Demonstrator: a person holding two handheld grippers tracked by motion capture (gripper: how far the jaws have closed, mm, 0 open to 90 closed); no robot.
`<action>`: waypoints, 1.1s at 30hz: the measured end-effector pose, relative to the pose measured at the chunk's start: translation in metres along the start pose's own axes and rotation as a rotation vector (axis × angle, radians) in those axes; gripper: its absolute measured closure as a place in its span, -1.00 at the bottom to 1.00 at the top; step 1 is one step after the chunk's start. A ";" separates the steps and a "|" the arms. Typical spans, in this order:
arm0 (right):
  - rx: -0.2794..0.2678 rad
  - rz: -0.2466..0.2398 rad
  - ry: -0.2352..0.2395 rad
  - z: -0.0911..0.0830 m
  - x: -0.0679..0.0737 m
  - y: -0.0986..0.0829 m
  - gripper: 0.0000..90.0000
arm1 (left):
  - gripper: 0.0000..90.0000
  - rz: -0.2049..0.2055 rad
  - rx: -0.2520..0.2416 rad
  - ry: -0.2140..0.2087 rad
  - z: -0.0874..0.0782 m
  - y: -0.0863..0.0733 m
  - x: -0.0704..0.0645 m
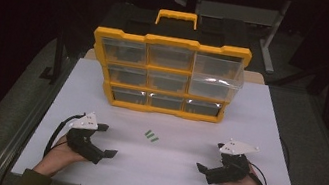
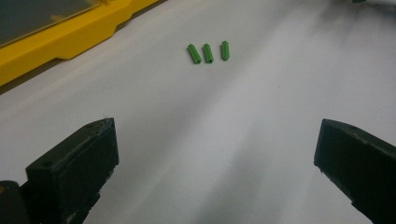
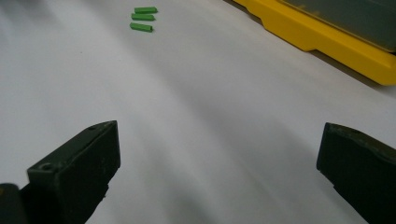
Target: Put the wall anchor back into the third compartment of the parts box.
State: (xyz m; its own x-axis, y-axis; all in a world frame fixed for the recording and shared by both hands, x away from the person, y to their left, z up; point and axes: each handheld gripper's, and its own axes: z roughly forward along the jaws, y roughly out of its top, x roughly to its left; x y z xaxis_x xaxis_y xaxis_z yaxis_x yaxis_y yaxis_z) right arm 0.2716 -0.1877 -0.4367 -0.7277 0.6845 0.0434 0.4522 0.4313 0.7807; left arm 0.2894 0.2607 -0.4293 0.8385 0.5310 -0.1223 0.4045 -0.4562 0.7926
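- Room: I see a dark space around the rig, with only a table leg and some frame parts visible behind the desk; the lighting falls on the work surface alone.
- Desk (image 1: 266, 140): I work on a white, matte, flat top. It shows no clutter between the tongs and the target, so my approach path is free.
- Organiser (image 1: 168, 75): a yellow-framed case with a carry handle stands upright at the far centre of the desk, three rows of three clear drawers facing me. The upper right drawer (image 1: 217, 73) stands pulled out towards me; the others sit flush.
- Left tongs (image 1: 106, 139): I hold them low at the near left of the desk, released, jaws spread wide and gripping nothing.
- Right tongs (image 1: 210, 157): I hold them low at the near right, likewise released and unloaded, jaws wide apart.
- Green pegs (image 1: 152, 135): three short green sticks lie flat on the desk, side by side and nearly parallel, just apart from one another, between the organiser and the two tongs.
- Key relation: in the high view the pegs lie forward and inboard of both tongs, somewhat nearer the left tongs. In the left gripper view the pegs (image 2: 208, 52) sit ahead and slightly left of centre, long axes running roughly along the line of sight, so I judge that these jaws would close across a peg's width. In the right gripper view the pegs (image 3: 142, 17) lie far ahead to the left, long axes crosswise.
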 end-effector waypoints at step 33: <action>-0.023 0.008 0.032 -0.002 0.000 0.002 -1.00 | -1.00 0.016 0.009 -0.024 0.022 0.027 0.006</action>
State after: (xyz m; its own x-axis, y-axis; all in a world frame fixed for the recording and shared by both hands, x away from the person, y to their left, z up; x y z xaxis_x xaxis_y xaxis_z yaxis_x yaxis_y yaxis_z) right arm 0.2716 -0.1879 -0.4340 -0.7401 0.6689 0.0694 0.4466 0.4118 0.7943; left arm 0.3131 0.2361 -0.4220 0.8534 0.5064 -0.1238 0.3940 -0.4710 0.7892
